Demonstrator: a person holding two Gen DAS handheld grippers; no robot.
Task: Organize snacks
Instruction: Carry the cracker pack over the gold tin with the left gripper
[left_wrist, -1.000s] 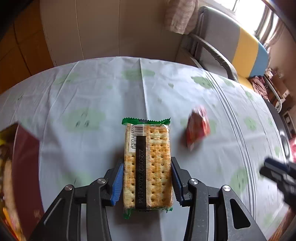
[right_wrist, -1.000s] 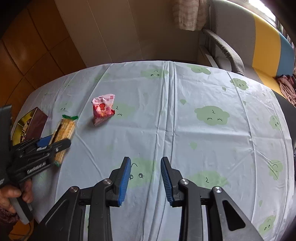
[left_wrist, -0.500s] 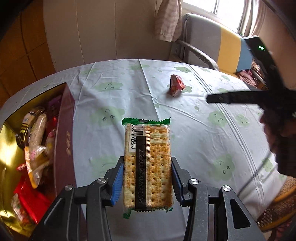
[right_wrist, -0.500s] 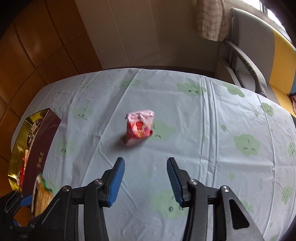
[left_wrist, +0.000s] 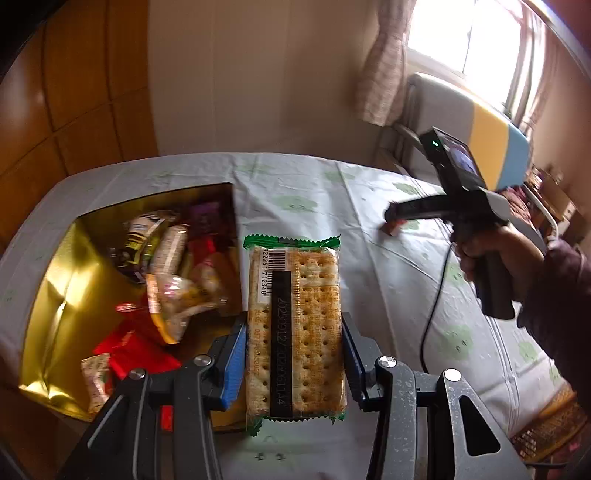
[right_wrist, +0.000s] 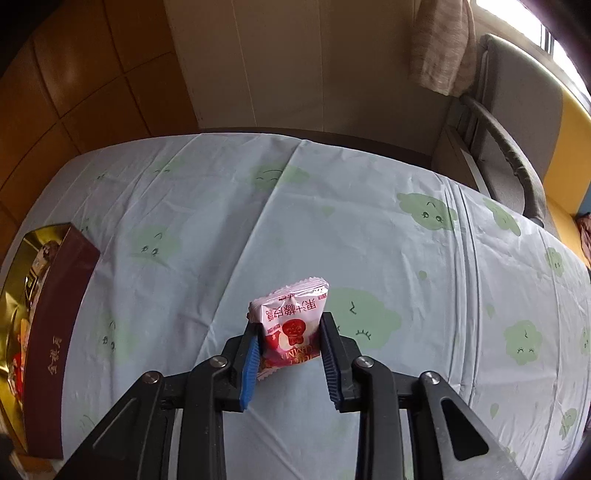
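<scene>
My left gripper (left_wrist: 293, 325) is shut on a clear, green-edged pack of crackers (left_wrist: 299, 280), held lengthwise in the air just right of the gold-lined snack box (left_wrist: 55, 295). The box lies open on the table with several wrapped snacks (left_wrist: 170, 280) inside. My right gripper (right_wrist: 289, 325) has its jaws closing on a pink and red snack packet (right_wrist: 291, 306), which stands on the tablecloth with both blue pads against its sides. In the left wrist view, a hand (left_wrist: 491, 254) holds that right gripper low over the packet (left_wrist: 393, 227).
A pale blue tablecloth with green cloud faces (right_wrist: 369, 240) covers the table. The box's dark red side wall (right_wrist: 55, 332) stands at the left edge. A grey, yellow and blue chair (right_wrist: 517, 129) stands beyond the far right of the table.
My left gripper carried the crackers leftward and up until the open box came alongside. My right gripper moved up to the pink packet, widened, then closed around it.
</scene>
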